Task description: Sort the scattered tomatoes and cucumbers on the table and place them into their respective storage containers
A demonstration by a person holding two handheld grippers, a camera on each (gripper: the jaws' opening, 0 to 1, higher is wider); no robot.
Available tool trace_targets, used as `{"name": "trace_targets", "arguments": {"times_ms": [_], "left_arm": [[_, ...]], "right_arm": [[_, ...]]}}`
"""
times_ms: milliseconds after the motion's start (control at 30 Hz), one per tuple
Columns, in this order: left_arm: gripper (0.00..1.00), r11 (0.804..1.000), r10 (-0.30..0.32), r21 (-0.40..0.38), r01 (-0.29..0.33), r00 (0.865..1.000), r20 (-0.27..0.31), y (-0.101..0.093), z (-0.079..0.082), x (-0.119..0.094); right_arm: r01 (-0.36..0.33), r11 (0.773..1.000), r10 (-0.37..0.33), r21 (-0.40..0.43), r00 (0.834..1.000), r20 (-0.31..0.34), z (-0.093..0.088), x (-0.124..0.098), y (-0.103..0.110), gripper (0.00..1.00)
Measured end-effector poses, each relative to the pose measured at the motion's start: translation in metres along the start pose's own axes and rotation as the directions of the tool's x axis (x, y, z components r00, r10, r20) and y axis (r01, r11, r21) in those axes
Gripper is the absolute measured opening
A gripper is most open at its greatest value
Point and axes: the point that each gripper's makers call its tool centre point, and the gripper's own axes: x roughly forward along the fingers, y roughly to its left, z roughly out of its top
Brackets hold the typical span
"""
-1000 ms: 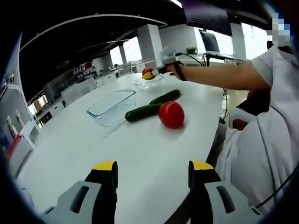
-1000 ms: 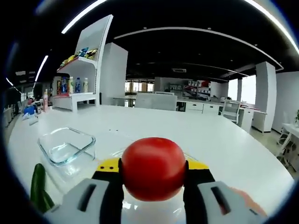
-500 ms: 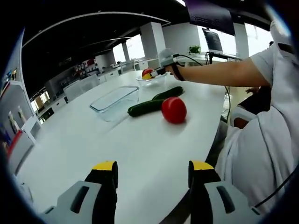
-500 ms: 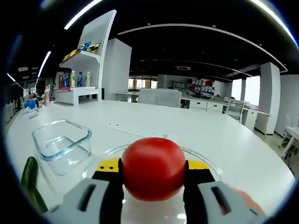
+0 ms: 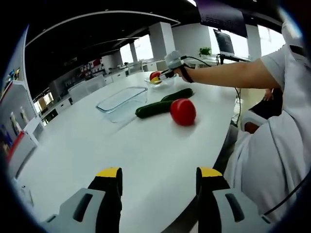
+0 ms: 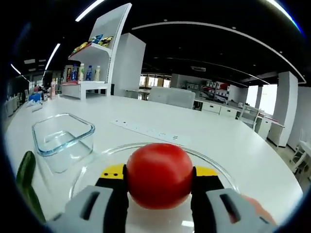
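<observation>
**Tomato over round bowl, release is next**

Tomato (image 6: 159, 175) sits clamped between the right gripper's (image 6: 159, 182) jaws, one yellow-tipped jaw tight on each side, dead centre between them. It hangs over the round glass bowl (image 6: 214, 167), whose rim arcs behind and to both sides of it. Can't tell if it touches the bowl floor yet.

Step in hand, as I read it: placing this tomato in the tomato container. Next move calls for a short lowering if any gap is left, then opening the jaws and pulling straight back so the fruit doesn't roll against the rim.

In the right gripper view:
- rectangular glass dish (image 6: 62, 141) at 9 o'clock from the tomato, just beside the bowl, nothing in it
- a cucumber (image 6: 25, 177) at the far left edge, on the table (image 6: 170, 128)

In the left gripper view:
- left gripper (image 5: 159, 179) is open wide, holding nothing, hovering over bare table, well apart from all produce
- second tomato (image 5: 183, 111) lies on the table at 12 to 1 o'clock ahead of the jaws
- two cucumbers (image 5: 154, 108) lie end to end just left of it, between it and the dish
- right gripper with its tomato is far off at 12 o'clock, over the bowl

Still to sort, judging by the layout: one tomato, two cucumbers. The dish is likely the cucumber container.
</observation>
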Motion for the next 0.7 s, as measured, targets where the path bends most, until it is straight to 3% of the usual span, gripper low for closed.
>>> {"name": "trace_targets", "arguments": {"times_ms": [100, 167, 300, 467, 633, 700], "left_arm": [[0.61, 1.0, 0.0, 0.0, 0.0, 1.0, 0.0, 0.0, -0.001, 0.0], [0.61, 1.0, 0.0, -0.002, 0.0, 1.0, -0.002, 0.0, -0.002, 0.0], [0.61, 1.0, -0.002, -0.009, 0.002, 1.0, -0.001, 0.0, -0.003, 0.001], [0.61, 1.0, 0.001, -0.011, -0.001, 1.0, -0.007, 0.002, -0.005, 0.001], [0.61, 1.0, -0.004, -0.009, 0.004, 1.0, -0.009, 0.001, -0.006, 0.003], [0.61, 1.0, -0.008, -0.01, 0.008, 1.0, -0.006, 0.0, -0.005, 0.003]], "right_arm": [[-0.002, 1.0, 0.002, -0.005, 1.0, -0.011, -0.005, 0.003, -0.001, 0.5], [-0.009, 0.999, 0.01, 0.042, 1.0, -0.029, -0.008, 0.003, 0.0, 0.5], [-0.016, 1.0, 0.016, 0.001, 1.0, 0.001, -0.002, 0.003, 0.002, 0.49], [-0.021, 0.999, 0.021, -0.025, 1.0, -0.005, -0.002, 0.005, 0.004, 0.5], [-0.018, 1.0, 0.018, -0.023, 1.0, 0.001, 0.002, 0.003, -0.001, 0.5], [-0.023, 1.0, 0.023, 0.013, 1.0, 0.018, 0.005, 0.002, -0.003, 0.48]]}}
